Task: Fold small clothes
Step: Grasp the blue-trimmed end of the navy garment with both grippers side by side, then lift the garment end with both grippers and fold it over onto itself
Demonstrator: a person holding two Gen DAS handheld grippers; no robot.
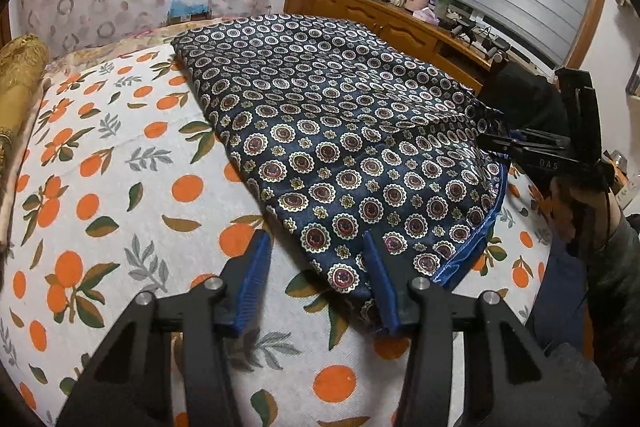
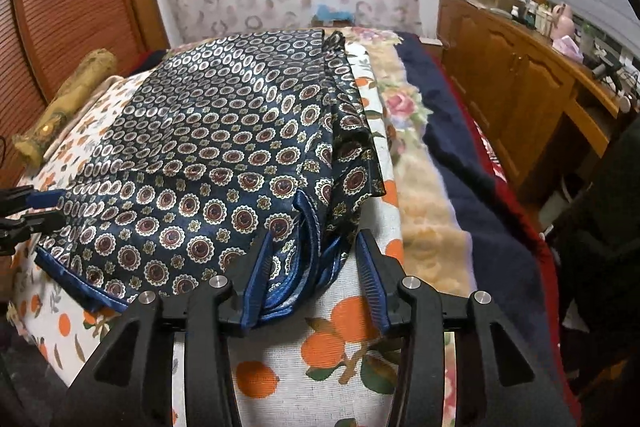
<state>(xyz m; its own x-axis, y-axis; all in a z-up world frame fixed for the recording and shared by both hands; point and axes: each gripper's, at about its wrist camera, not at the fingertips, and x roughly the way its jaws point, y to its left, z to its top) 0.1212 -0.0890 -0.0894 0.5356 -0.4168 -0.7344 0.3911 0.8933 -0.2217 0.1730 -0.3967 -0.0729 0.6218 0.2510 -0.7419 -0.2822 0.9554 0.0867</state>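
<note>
Both the left gripper (image 1: pixel 316 247) and right gripper (image 2: pixel 314 247) hold fingers spread at the patterned garment (image 1: pixel 344 131) edge

The only legible lettering is "DAS", in pale capitals on the black body of the right gripper (image 1: pixel 505 143), seen from the left wrist view. Nothing else reads.

Dim warm indoor light, soft shadows, strong fisheye bending, black vignetted corners, slightly soft detail
</note>
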